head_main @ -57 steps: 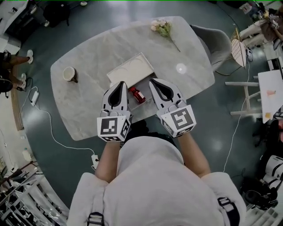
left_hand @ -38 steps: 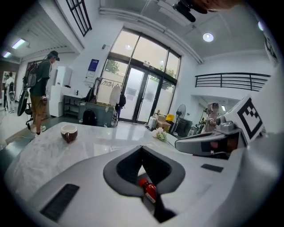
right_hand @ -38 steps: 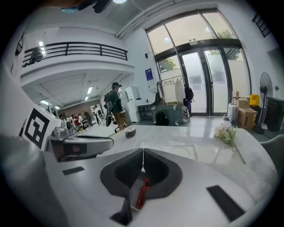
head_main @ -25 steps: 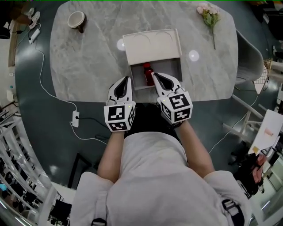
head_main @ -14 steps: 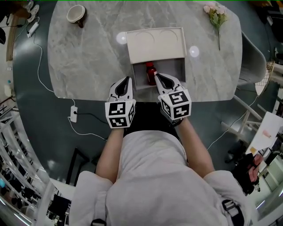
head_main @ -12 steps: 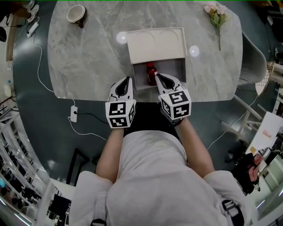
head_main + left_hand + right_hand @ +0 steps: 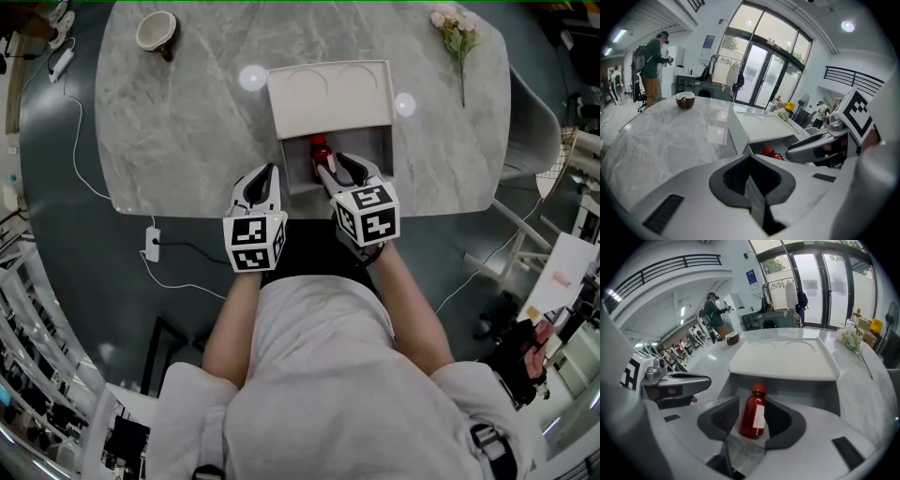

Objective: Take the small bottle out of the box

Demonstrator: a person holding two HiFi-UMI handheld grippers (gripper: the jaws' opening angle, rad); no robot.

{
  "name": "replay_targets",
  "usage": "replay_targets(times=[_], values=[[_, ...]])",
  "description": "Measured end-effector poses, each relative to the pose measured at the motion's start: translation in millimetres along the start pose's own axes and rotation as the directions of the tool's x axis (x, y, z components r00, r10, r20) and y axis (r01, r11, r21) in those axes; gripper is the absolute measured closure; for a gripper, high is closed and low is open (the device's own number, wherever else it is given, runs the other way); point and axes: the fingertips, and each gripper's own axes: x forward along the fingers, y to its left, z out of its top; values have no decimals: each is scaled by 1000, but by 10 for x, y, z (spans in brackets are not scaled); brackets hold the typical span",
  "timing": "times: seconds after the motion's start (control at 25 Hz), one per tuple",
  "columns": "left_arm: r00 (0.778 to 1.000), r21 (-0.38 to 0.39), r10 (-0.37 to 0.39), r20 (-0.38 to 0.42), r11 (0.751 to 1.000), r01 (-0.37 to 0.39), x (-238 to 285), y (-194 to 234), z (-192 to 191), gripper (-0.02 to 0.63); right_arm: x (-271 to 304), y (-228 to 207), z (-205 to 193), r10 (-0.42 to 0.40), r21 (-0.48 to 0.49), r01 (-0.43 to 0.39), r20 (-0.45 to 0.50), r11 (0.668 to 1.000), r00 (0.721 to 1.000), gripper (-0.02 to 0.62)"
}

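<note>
A small red bottle (image 7: 319,147) with a red cap and white label stands upright in the open near end of a white box (image 7: 379,150). The box's lid (image 7: 328,94) is slid back toward the far side. My right gripper (image 7: 333,165) reaches into the box and its jaws are opening, one on each side of the bottle (image 7: 753,411). The pads stand close beside it without a clear squeeze. My left gripper (image 7: 268,174) hovers at the table's near edge, left of the box, its jaws shut together with nothing between them. Past them the bottle (image 7: 772,152) shows.
A brown cup (image 7: 153,31) sits at the table's far left corner and a flower sprig (image 7: 450,26) at the far right. The marble table (image 7: 187,141) ends just under my grippers. A cable and plug (image 7: 150,253) lie on the floor at left.
My right gripper has moved forward into the box and its jaws have spread around the red bottle. The left gripper has hardly moved.
</note>
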Motion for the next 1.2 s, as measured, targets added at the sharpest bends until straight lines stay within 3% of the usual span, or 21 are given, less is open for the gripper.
replay_targets(times=[0.6, 1.2], values=[[1000, -5, -27, -6, 1000, 26, 112, 217, 104, 583, 302, -11, -111, -27, -9, 25, -179, 1000, 983, 360], [994, 22, -100, -34, 995, 100, 235, 262, 176, 583, 429, -46, -241, -72, 46, 89, -283, 995, 956, 359]])
